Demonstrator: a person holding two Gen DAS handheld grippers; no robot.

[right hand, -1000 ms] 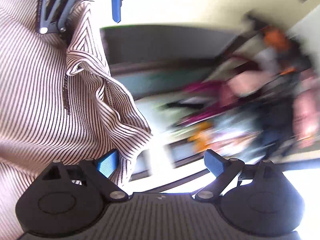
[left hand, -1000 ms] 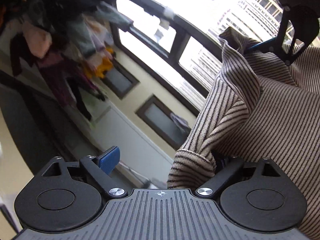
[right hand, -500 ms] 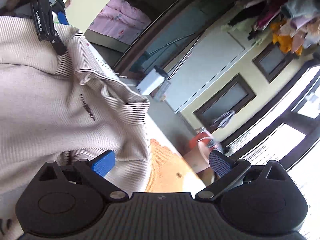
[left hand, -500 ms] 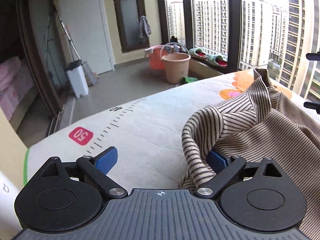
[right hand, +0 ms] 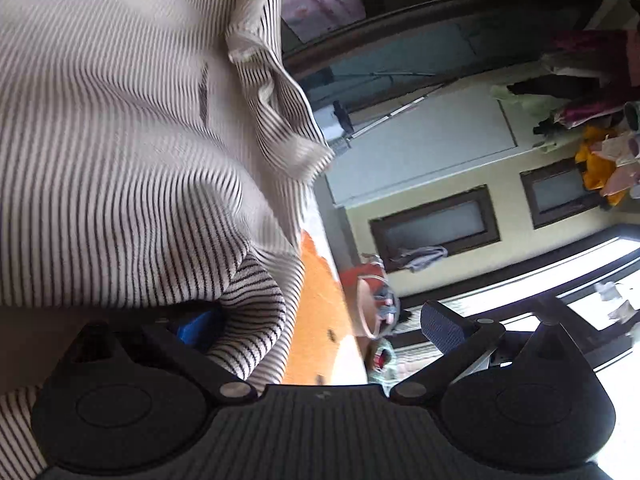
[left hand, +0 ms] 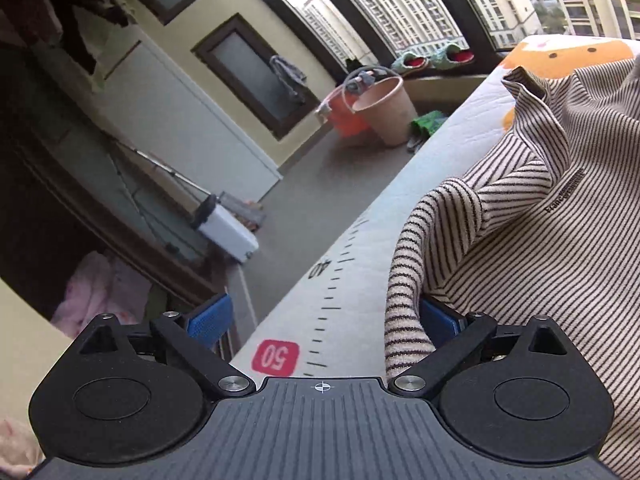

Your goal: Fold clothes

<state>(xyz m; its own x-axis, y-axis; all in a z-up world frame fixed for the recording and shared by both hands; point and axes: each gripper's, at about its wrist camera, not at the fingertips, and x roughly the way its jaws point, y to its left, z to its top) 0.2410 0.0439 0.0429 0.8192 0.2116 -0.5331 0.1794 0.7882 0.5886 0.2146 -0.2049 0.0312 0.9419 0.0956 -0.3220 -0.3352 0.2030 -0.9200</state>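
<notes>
A: Left wrist view first. Where is the garment?

B: The striped top [left hand: 560, 216] fills the right half of the frame, rumpled, its collar peaked at upper right. It rests on a padded mat [left hand: 360, 248] printed with ruler marks and a red 50. A rolled hem or cuff curls down at lower centre, right against the inner side of the right finger.

A: And the left claw [left hand: 324, 320]?

B: Spread wide. The left blue pad stands clear over the mat's edge; the cloth drapes over the right pad only, so nothing is pinched.

A: Right wrist view?

B: Blurred. The same top [right hand: 120, 140] covers the upper left and hangs over the left finger. The right claw [right hand: 320, 320] also gapes wide, its right pad free at lower right, with a pink bucket [right hand: 368, 304] beyond.

A: So how would you handle the fold well?

B: My judgement: whether the top is being spread or gathered, I cannot settle. Either way, each claw should bite only one edge, both layers fully between the pads, and both should pull evenly so the stripes run straight, not bunched.
</notes>
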